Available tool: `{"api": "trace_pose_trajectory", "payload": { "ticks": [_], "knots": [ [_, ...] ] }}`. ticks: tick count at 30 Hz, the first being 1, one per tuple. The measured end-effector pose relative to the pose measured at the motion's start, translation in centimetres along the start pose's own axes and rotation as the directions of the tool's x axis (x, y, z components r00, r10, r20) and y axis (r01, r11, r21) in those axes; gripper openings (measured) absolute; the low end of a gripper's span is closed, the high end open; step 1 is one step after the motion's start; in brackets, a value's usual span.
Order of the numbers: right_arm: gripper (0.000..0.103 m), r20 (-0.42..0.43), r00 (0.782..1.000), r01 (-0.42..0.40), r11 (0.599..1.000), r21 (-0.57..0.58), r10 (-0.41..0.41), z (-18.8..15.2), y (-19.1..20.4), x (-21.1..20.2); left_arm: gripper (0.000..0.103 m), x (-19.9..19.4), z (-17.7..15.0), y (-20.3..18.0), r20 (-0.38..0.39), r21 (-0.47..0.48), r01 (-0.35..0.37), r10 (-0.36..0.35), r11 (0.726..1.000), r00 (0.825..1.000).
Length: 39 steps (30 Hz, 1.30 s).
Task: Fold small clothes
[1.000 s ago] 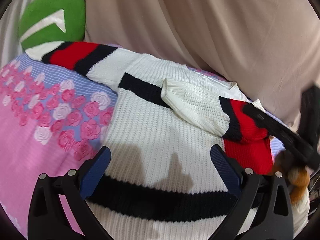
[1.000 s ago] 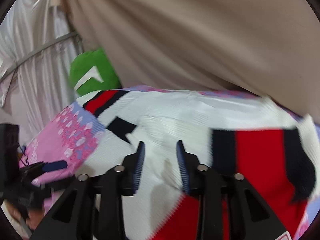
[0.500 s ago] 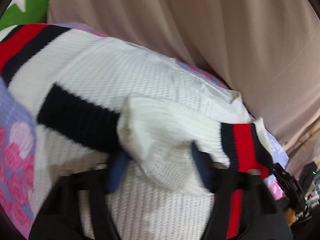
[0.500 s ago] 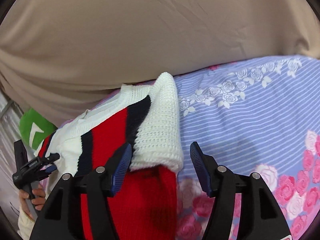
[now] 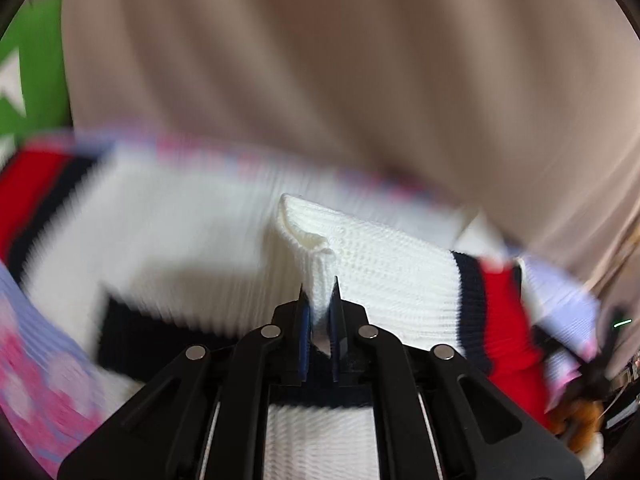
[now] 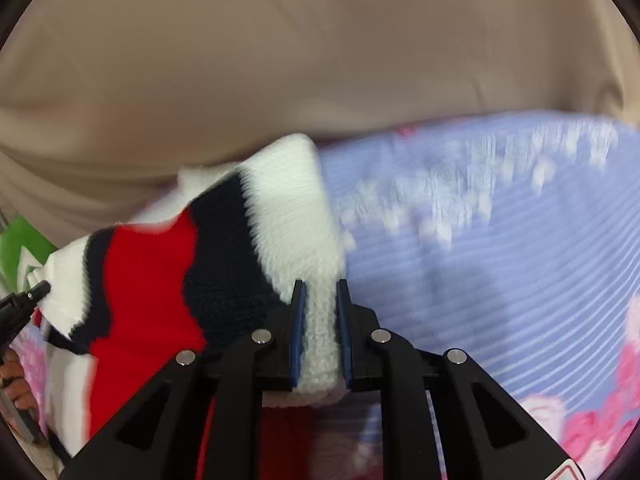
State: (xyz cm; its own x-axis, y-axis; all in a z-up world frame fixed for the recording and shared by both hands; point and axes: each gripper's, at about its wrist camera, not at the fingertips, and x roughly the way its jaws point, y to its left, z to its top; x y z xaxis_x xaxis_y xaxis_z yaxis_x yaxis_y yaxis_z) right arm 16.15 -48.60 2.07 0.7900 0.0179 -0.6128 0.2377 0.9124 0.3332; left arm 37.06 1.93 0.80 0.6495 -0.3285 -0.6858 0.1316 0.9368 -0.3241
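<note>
A: What takes up most of the view?
B: A beige curtain (image 5: 360, 80) behind, then a floral bedsheet (image 6: 500, 260), lilac with pink roses. Spread on it lies the striped knit sweater (image 5: 180, 232), white with red and navy bands.

A: And where does the sweater sit relative to the fingers?
B: The left gripper (image 5: 319, 304) has just been closing, and its fingers (image 5: 305, 320) now pinch a raised fold of the white cuff between them. The right gripper (image 6: 320, 300) has also just been closing; its fingers (image 6: 298, 320) clamp the white ribbed edge beside the navy band.

A: Anything smaller?
B: A green cushion (image 5: 28, 80) at the left edge, blurred.
</note>
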Motion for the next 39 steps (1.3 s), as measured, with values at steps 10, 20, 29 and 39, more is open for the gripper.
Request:
{"api": "trace_pose_trajectory", "payload": {
  "ticks": [10,20,29,39],
  "knots": [
    [0.067,0.021,1.000,-0.023,0.999,0.043,0.022,4.9,0.3,1.8,0.008,0.2,-1.4,2.3,0.049,-0.098,0.093,-0.089,0.991,0.995],
    [0.014,0.014,1.000,-0.022,0.998,0.055,0.021,4.8,1.5,6.7,0.009,0.1,-1.1,3.1,0.050,-0.090,0.112,-0.108,0.990,0.993],
    [0.016,0.130,0.991,0.034,0.992,-0.119,-0.018,2.6,7.5,1.6,0.009,0.5,-1.0,1.8,0.051,-0.045,0.065,-0.062,0.997,0.997],
    [0.000,-0.055,0.998,-0.010,1.000,-0.016,0.009,-2.5,4.0,5.7,0.010,1.1,-1.0,1.5,0.050,-0.045,0.064,-0.062,0.997,0.997]
  ]
}}
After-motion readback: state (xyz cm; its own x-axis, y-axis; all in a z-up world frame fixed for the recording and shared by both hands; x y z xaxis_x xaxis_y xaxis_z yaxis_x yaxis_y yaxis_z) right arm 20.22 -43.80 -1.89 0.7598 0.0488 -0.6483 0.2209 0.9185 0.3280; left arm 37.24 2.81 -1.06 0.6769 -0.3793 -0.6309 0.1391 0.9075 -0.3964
